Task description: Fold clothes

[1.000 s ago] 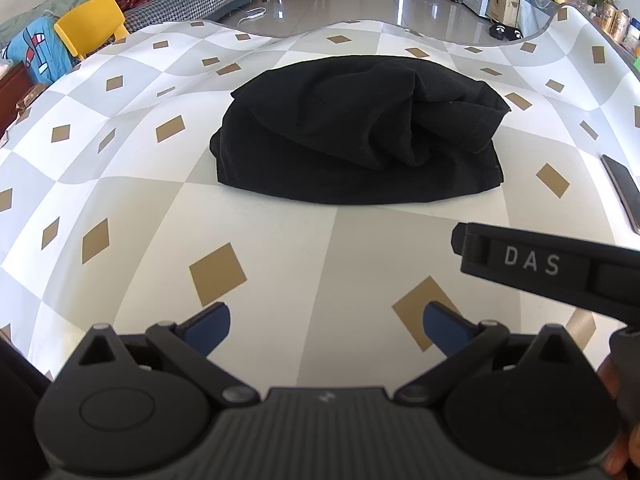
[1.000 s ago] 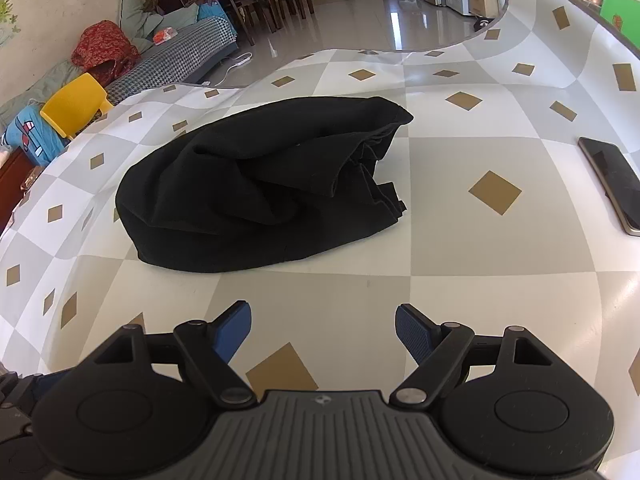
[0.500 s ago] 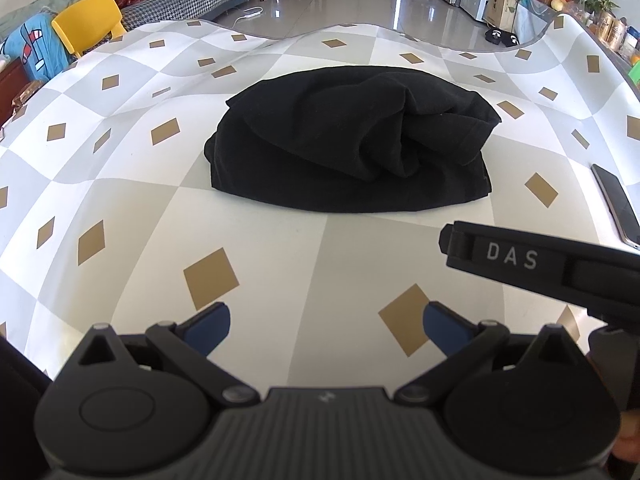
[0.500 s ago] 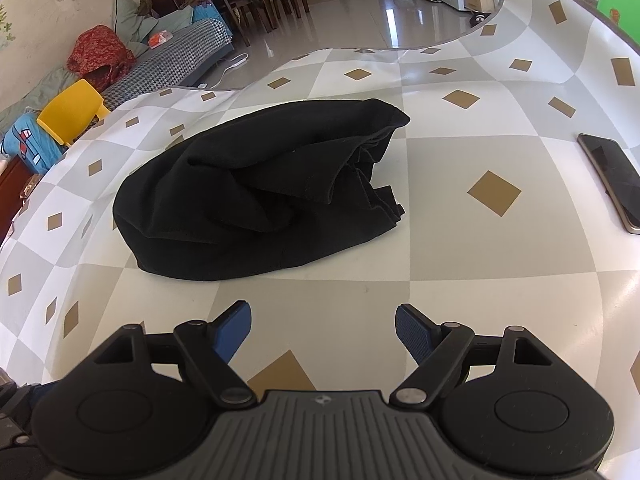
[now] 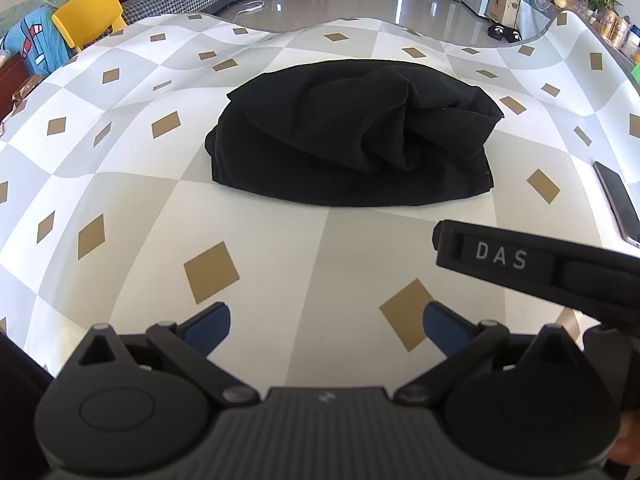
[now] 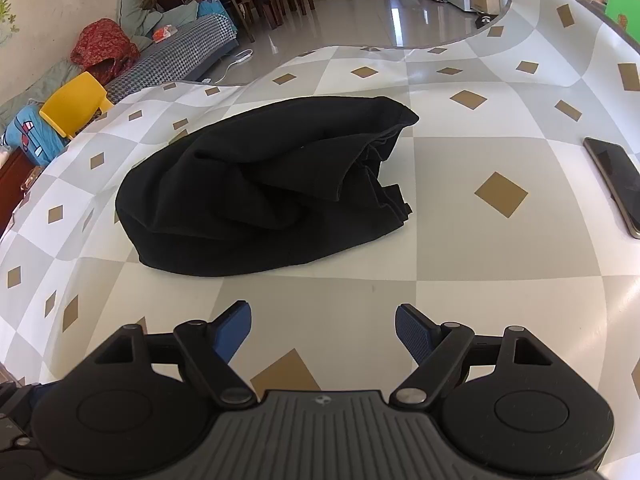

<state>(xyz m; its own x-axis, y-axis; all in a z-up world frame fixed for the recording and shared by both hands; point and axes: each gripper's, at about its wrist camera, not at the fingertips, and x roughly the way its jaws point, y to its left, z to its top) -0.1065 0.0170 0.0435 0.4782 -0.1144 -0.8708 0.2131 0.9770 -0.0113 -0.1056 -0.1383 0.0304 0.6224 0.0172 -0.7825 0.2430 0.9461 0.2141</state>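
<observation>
A black garment (image 5: 352, 136) lies bunched in a loose folded heap on the checkered tablecloth (image 5: 168, 208); it also shows in the right wrist view (image 6: 260, 196). My left gripper (image 5: 326, 326) is open and empty, held over the table well short of the garment's near edge. My right gripper (image 6: 323, 330) is open and empty, also short of the garment, with the heap ahead and to its left. The right gripper's black body marked DAS (image 5: 540, 268) reaches into the left wrist view from the right.
A dark phone (image 6: 614, 184) lies on the table at the right, also in the left wrist view (image 5: 618, 204). A yellow chair (image 5: 86, 16) and a sofa with clothes (image 6: 160, 52) stand beyond the table's far left edge.
Both grippers have drawn back and risen a little from the garment, which looks smaller and farther. Both stay open. The garment has not moved.
</observation>
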